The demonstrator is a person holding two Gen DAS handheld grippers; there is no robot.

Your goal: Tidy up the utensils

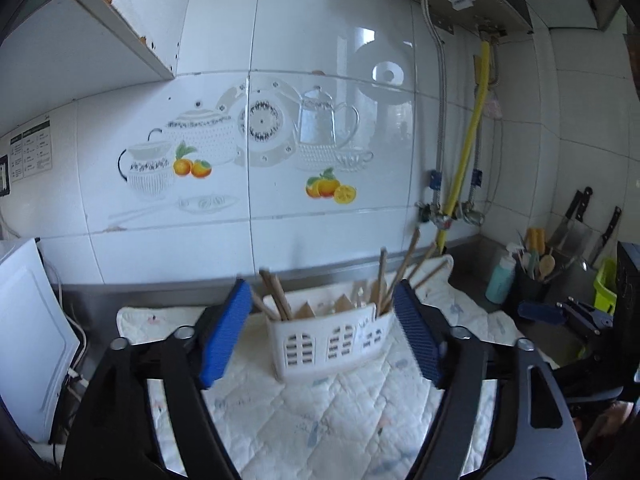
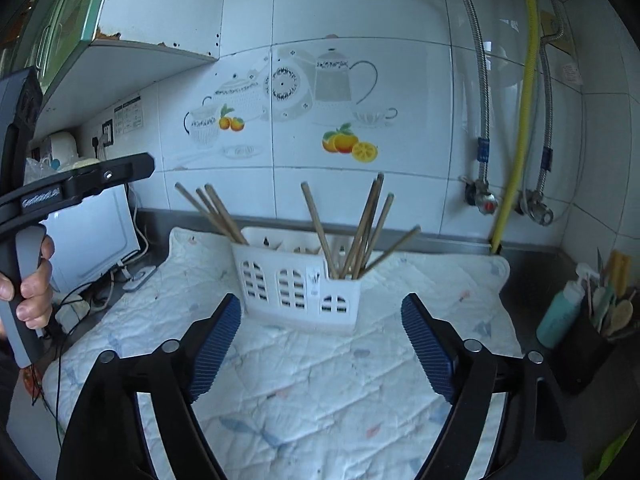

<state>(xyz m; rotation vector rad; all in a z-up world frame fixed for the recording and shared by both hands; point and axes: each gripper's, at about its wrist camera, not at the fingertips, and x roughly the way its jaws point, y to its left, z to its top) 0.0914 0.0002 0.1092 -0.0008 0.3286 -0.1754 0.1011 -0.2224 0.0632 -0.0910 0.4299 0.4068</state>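
Chopsticks [image 2: 362, 236] are seen standing in the white holder [image 2: 296, 284]; both the left gripper [image 1: 320, 332] and right gripper [image 2: 320, 344] are spread empty before it, so sorting appears finished and withdrawal is judged next.

Left tool [image 1: 320, 328]: jaws spread wide, nothing between the blue pads, pointing slightly downward. Right tool [image 2: 322, 344]: same state and pitch. The person's left hand [image 2: 30, 280] grips the left tool's grey handle.

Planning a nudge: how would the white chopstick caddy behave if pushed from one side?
The white caddy looks like thin, perforated plastic, so probably light. Tall chopsticks lean outward, so it may tip. The quilted mat might drag rather than let it slide.
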